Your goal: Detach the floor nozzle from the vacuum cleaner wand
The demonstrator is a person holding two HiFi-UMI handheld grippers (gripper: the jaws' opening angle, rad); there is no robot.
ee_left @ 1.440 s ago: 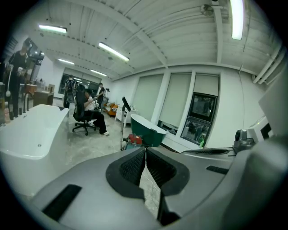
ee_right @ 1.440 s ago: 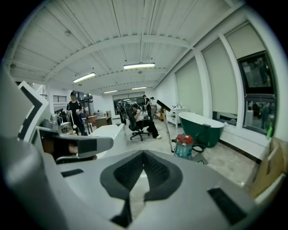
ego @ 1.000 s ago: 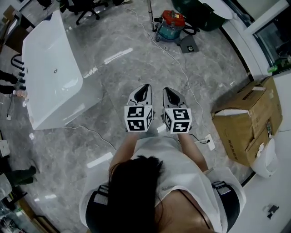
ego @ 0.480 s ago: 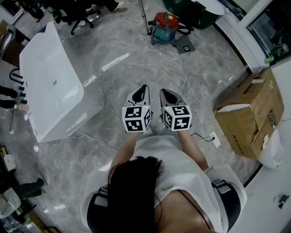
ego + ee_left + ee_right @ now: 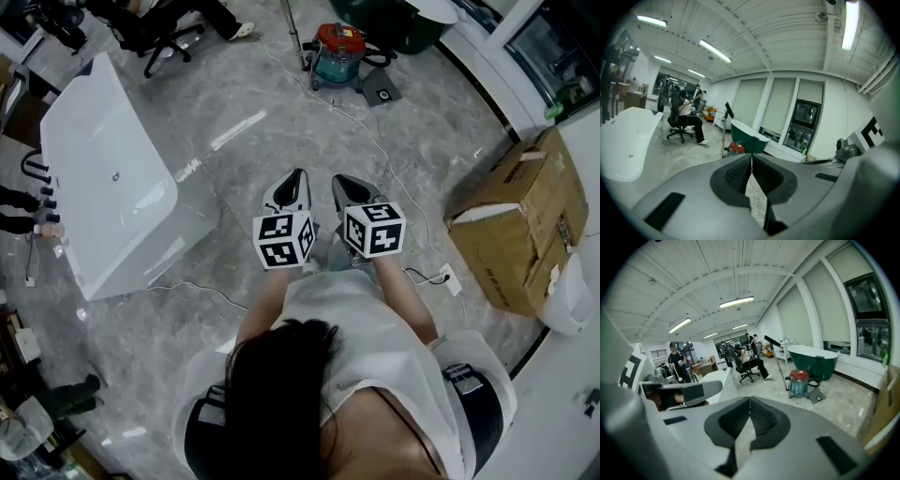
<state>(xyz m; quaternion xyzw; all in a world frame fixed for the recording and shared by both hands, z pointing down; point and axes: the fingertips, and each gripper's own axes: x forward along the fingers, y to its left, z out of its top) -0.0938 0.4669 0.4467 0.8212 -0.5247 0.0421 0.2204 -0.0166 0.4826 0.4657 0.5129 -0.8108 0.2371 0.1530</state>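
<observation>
The vacuum cleaner, with a red top and a teal drum, stands on the grey floor far ahead of me. Its dark floor nozzle lies flat beside it on the right, and the thin wand rises at its left. The right gripper view shows the same vacuum cleaner, floor nozzle and wand. My left gripper and right gripper are held side by side in front of my chest, both shut and empty, well short of the vacuum cleaner.
A white bathtub stands at the left and a cardboard box at the right. A green tub sits behind the vacuum cleaner. A white cable runs along the floor to a power strip. A person on an office chair sits further back.
The right gripper has rolled slightly, so its marker cube is more tilted. Both grippers stay shut and side by side. The head view has shifted a little.
</observation>
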